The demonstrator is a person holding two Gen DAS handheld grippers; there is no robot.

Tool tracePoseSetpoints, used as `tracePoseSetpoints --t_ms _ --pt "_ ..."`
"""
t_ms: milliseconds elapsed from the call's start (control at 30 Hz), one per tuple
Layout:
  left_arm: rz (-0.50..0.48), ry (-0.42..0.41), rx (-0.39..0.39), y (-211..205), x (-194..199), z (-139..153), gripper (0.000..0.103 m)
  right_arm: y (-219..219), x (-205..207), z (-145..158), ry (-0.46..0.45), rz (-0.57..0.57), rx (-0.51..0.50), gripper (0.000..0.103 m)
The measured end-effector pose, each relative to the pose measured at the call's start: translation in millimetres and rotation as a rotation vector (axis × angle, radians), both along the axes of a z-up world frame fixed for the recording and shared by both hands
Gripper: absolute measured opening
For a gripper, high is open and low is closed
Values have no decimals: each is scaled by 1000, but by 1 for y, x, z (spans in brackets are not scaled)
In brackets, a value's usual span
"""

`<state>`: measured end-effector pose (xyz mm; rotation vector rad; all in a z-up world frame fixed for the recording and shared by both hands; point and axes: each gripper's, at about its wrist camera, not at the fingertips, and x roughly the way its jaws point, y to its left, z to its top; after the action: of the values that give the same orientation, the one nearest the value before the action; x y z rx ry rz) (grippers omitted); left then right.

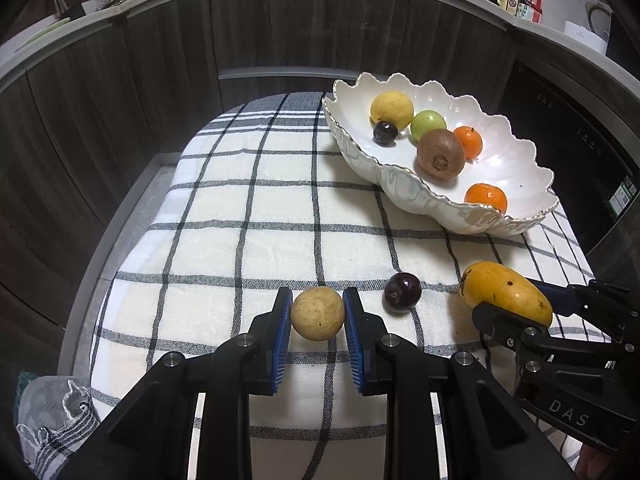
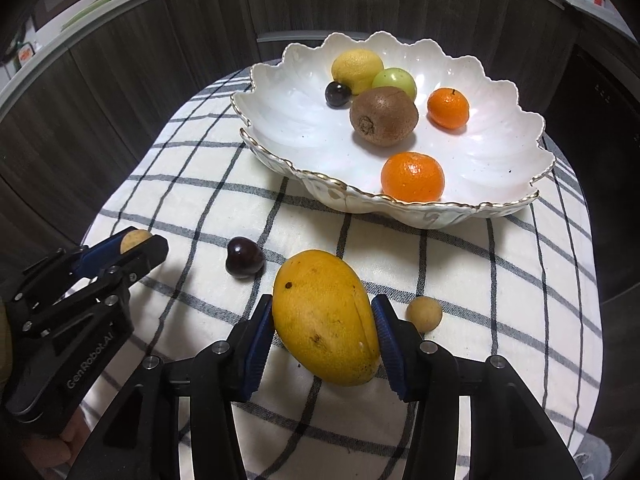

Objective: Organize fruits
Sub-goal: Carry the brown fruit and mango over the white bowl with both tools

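Here the left gripper (image 1: 317, 322) has its blue pads pressed on either side of a small round tan fruit (image 1: 317, 313), pinching it just above the checked cloth (image 1: 240, 208). The right gripper (image 2: 324, 336) is clamped on a yellow mango (image 2: 326, 318), one pad against each flank, the mango's long axis tilted, its narrow end pointing to the near right.

Between the two grippers, a dark plum (image 2: 245, 258) lies loose on the cloth, near the mango but apart from it. Just right of the right gripper's outer finger sits a second small tan fruit (image 2: 425, 314), also on the cloth.

Farther off, toward the far right of the cloth, stands a white scalloped bowl (image 2: 280, 120) with a gold-edged rim. In it lie a lemon (image 2: 357, 70) at the far side, a green fruit (image 2: 396, 82) beside it, another dark plum (image 2: 338, 95) touching the lemon's near left, a brown kiwi (image 2: 384, 116) in the middle, one mandarin (image 2: 448, 108) to the kiwi's right and a second mandarin (image 2: 412, 178) against the near rim.

Dark wood-grain cabinet fronts (image 1: 280, 28) close the scene behind the table.
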<state>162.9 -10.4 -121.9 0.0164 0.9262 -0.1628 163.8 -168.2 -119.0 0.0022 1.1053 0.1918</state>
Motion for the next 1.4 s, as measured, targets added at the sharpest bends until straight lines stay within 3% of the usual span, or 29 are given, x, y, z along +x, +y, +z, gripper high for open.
tracePoseSetpoints --t_ms 467,833,1100,1400 --pt "-31 -55 -37 -16 8 34 26 -8 -5 48 -123 -24 47 49" --pt "-90 -127 -39 -51 46 67 26 -48 24 78 -211 -103 41 49" --pt "-104 -128 -36 -70 84 67 26 -70 57 73 -215 -153 42 49" --pt "-103 -76 -20 -83 120 41 26 -84 90 51 -181 -207 34 49"
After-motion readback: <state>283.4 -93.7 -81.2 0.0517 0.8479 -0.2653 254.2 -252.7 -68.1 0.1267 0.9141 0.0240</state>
